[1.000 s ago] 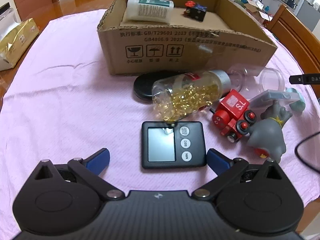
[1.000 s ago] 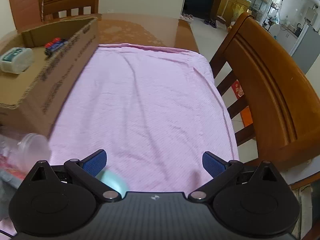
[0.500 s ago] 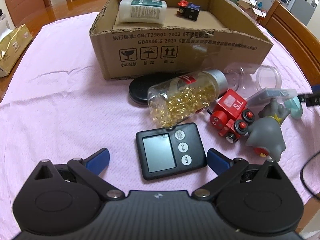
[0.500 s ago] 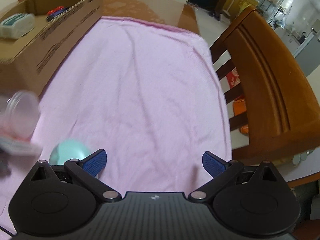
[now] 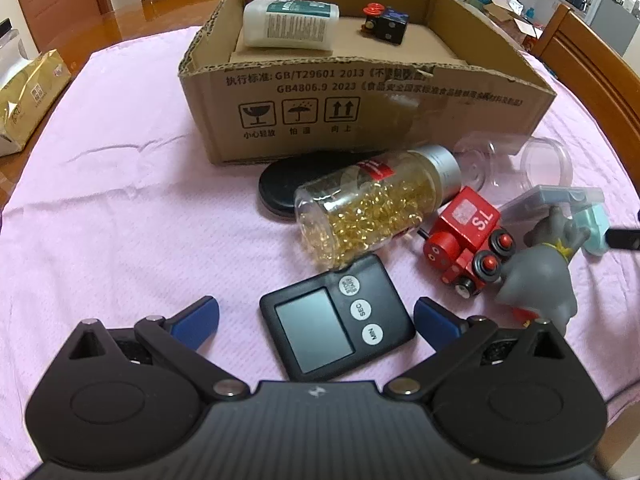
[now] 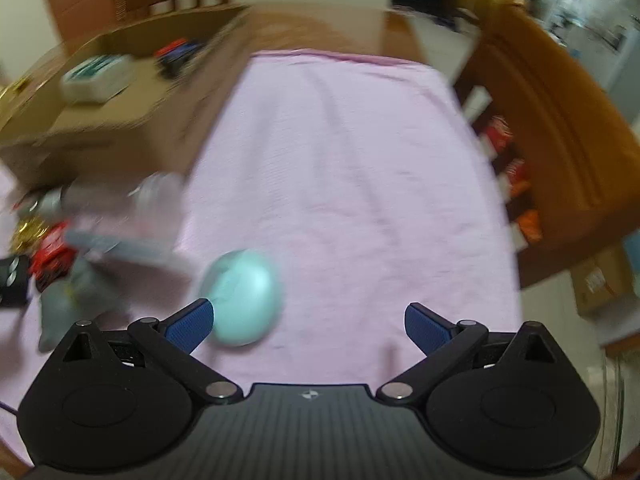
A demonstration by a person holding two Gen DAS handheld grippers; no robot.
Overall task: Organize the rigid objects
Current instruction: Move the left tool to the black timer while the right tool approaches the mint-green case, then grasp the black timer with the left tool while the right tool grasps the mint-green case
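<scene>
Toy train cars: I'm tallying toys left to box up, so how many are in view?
2. A red toy train car lies on the cloth beside the capsule bottle; a dark blue one sits inside the cardboard box. Others may be hidden.

**What you can't really make out here**

The right wrist view is smeared with motion blur. The cardboard box (image 6: pixel 120 120) and the pile of stuff left of it are just streaks, and the pale teal round thing (image 6: pixel 242 298) next to the blue fingertip (image 6: pixel 188 322) has no clear outline, so can't tell if they touch.

The left wrist view is sharper, but the black disc (image 5: pixel 280 188) is half buried under the capsule bottle (image 5: pixel 372 200) and the box's front wall. The grey elephant toy (image 5: pixel 536 276) covers part of the clear plastic case (image 5: pixel 548 200) and the teal piece behind it. The gold packet (image 5: pixel 28 96) gets cut off by the left edge. The print on the white bottle (image 5: pixel 292 24) is too tiny to read.
</scene>
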